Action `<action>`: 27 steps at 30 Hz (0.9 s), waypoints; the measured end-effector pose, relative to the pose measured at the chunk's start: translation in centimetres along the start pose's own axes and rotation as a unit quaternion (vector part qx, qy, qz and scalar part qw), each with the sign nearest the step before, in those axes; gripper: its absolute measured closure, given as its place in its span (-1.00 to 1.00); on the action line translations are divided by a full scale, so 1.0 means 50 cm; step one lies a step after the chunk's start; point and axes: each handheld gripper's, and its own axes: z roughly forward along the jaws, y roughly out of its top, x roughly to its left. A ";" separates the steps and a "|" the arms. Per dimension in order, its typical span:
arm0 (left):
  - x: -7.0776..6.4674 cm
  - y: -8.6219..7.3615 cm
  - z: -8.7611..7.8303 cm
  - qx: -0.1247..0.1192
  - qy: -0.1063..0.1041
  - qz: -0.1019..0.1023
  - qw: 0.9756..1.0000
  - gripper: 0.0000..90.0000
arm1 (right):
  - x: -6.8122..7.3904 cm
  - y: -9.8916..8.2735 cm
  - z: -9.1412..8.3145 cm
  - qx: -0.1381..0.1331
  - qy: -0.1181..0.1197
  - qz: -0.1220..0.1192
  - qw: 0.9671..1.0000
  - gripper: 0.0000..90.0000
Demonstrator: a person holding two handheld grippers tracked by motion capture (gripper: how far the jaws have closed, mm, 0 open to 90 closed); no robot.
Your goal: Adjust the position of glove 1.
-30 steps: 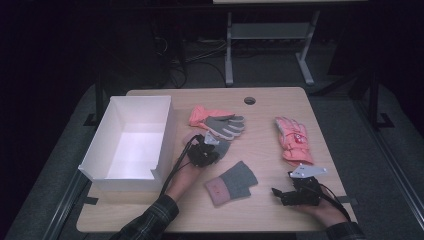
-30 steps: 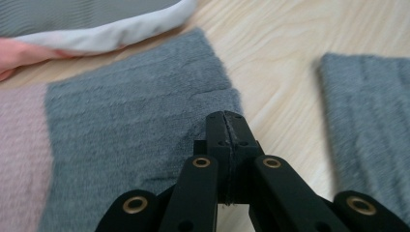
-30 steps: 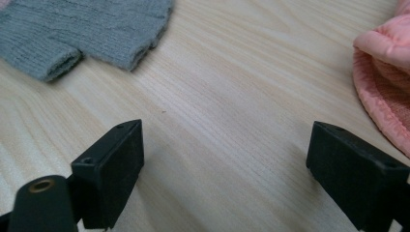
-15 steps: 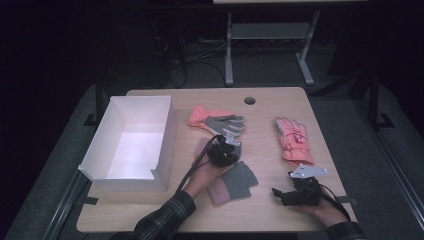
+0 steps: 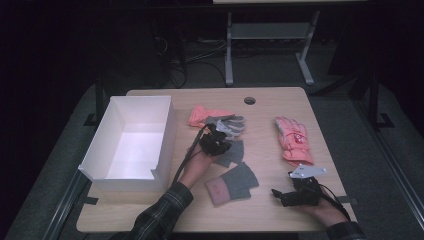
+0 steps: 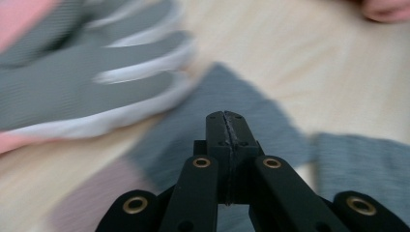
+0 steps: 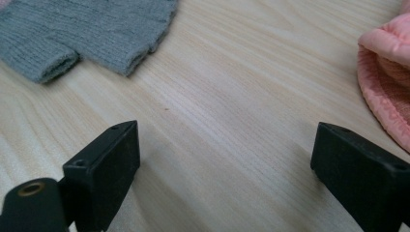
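Since the earlier frame the left gripper [image 5: 216, 141] has travelled up the surface [image 5: 260, 210], away from the white box [image 5: 131, 145] edge and the near knit glove, to sit over the far grey knit glove [image 5: 231, 152], right beside the grey-and-white work glove [image 5: 227, 125]. Largest first: the box is a rigid open-topped card tray with plain white walls, standing at the left of the wooden surface; the padded pink ski glove [image 5: 292, 140] lies lengthwise at the right; the work glove overlaps a salmon-pink one [image 5: 202, 115] at centre; 2 soft ribbed fingerless gloves, the near one [image 5: 232, 182] with a dusty pink cuff, lie between them. In the left gripper view the fingers [image 6: 226, 126] are pressed fully together with nothing between them, poised just above the far knit glove, whose long axis runs diagonally under the tip. That glove lies directly below and ahead of the left fingers, so the left hand is much the nearer; a grasp would probably first need the fingers parted. The right gripper [image 5: 295, 195] rests low at the near right edge, its fingers [image 7: 104, 166] spread wide over bare wood
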 end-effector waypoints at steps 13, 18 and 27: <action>0.088 -0.024 0.014 0.028 0.060 -0.049 0.997 0.99 | 0.000 0.000 0.000 0.000 0.000 0.001 1.000 -0.79; 0.077 -0.037 0.002 0.037 0.065 -0.049 0.996 0.99 | 0.000 0.000 0.000 0.001 0.000 0.001 1.000 -0.79; 0.039 -0.070 -0.033 0.051 0.067 -0.038 0.996 0.99 | 0.000 0.000 0.000 0.001 -0.001 0.001 1.000 -0.80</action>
